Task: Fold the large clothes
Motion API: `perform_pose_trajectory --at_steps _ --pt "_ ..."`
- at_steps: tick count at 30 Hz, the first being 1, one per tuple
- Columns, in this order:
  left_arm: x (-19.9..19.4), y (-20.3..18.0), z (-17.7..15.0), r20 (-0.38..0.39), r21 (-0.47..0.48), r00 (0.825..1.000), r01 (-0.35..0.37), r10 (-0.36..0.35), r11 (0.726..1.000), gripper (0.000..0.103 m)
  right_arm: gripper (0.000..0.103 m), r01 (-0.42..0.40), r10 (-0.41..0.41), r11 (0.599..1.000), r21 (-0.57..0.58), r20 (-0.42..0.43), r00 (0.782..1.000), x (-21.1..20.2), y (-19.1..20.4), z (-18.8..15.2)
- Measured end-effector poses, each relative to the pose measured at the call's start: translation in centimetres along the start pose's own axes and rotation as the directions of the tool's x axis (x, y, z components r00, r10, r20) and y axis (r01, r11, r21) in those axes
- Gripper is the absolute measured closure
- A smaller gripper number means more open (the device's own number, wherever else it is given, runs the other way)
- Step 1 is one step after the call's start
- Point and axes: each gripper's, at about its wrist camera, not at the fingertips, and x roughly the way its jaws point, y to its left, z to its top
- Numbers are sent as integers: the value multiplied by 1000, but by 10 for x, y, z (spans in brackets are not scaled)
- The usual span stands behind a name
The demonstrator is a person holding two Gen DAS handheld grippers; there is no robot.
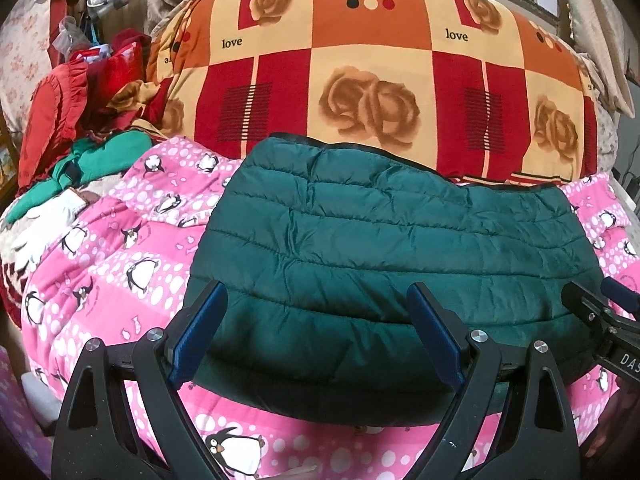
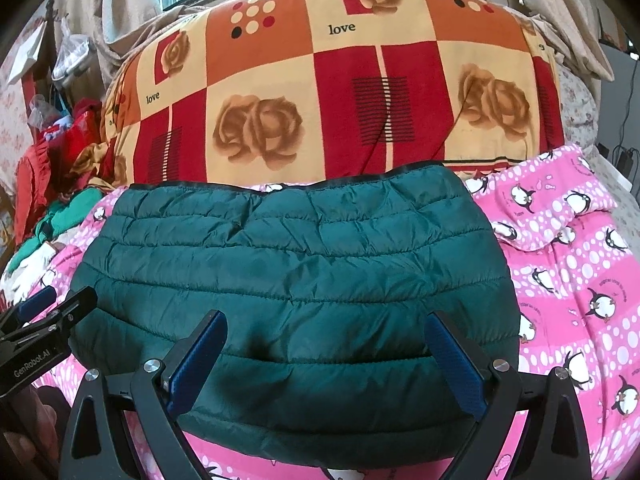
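Note:
A dark green quilted puffer jacket lies folded into a wide flat bundle on the pink penguin bedspread. My left gripper hovers over the jacket's near left part, jaws wide open, blue pads clear of the fabric. My right gripper stands open the same way over the near right part. Each gripper shows at the edge of the other's view: the right one at the jacket's right end, the left one at its left end. Nothing is held.
A big folded quilt with roses and "love" print rises right behind the jacket. A heap of red and green clothes lies at the far left. Pink bedspread shows on both sides. Cables hang at the far right.

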Motion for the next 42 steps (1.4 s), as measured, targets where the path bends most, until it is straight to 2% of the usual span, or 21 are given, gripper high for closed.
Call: perform_pose_trajectory --at_steps 25,42 --pt "5 5 1 4 8 1000 -6 6 1000 12 5 -3 3 1000 -3 -5 1000 7 1 4" --pt "15 -1 16 -2 14 1000 3 -3 1000 12 5 -4 4 1000 5 -7 1000 17 -9 15"
